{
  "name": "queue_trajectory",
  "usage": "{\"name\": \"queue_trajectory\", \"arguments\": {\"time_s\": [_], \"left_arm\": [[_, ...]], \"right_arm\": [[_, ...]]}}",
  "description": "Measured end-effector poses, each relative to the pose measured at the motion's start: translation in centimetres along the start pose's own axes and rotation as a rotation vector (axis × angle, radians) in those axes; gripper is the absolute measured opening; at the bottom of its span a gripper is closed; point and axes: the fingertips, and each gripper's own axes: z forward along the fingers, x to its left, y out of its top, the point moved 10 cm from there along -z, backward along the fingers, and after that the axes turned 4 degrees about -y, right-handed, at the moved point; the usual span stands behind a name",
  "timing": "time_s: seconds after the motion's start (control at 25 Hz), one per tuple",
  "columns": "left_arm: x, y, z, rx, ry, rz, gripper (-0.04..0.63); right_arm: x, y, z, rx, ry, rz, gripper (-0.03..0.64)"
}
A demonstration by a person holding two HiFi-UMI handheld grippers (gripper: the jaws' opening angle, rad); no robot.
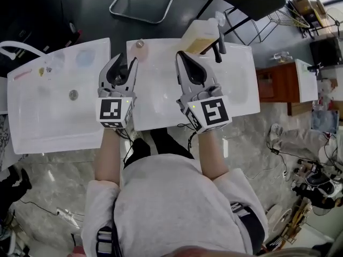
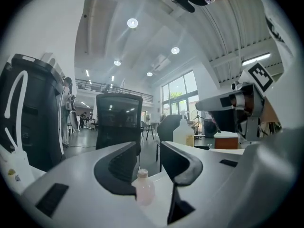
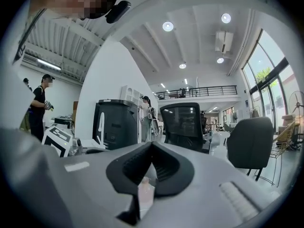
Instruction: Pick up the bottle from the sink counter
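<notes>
Bottle: The small translucent plastic bottle with a tan cap (image 1: 140, 44) stands upright near the far edge of the white sink tabletop (image 1: 161, 108). It touches nothing, so both its sides are free for a pinch.

Left gripper: The left gripper (image 1: 125, 61) points level at the bottle with its jaws released and spread, the pads pressing on nothing. In the left gripper view the bottle stands just ahead of the tips, in line with the gap and a little toward the left jaw. This looks like a line-up for a sideways grasp, with the reach not yet finished.

Right gripper: The right gripper (image 1: 180, 54) is clenched tip to tip. A pale blur shows through the gap under the tips, but no thing can be made out clamped there. It hovers over the middle of the tabletop beside the left gripper, probably kept out of the way.

Jug: A large pale-yellow plastic jug with a handle (image 1: 201, 35) sits at the far edge, ahead of the right gripper and well apart from the bottle.

Edges: Past the bottle the tabletop ends and the dark floor (image 1: 91, 9) lies below. Pushing too far forward could knock the light bottle over that edge.

Open room: Bare white surface lies between the left gripper and the bottle. The neighbouring white basin (image 1: 43, 116) on the left is separate.
</notes>
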Motion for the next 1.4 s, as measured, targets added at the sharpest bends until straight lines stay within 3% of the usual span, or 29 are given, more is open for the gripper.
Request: {"name": "queue_trajectory", "arguments": {"time_s": [0.64,1.04,1.4], "left_arm": [[-0.1,-8.1,7.5,0.115,0.2,0.005,0.189],[0.2,-11.2,10.8,0.158,0.229,0.02,0.204],[0.5,-12.1,12.6,0.123,0.265,0.015,0.204]], "right_arm": [[-3.7,-3.5,3.7,0.063,0.193,0.021,0.011],[-5.4,-4.9,5.0,0.1,0.247,0.02,0.011],[-6.6,-6.0,5.5,0.122,0.261,0.015,0.011]]}}
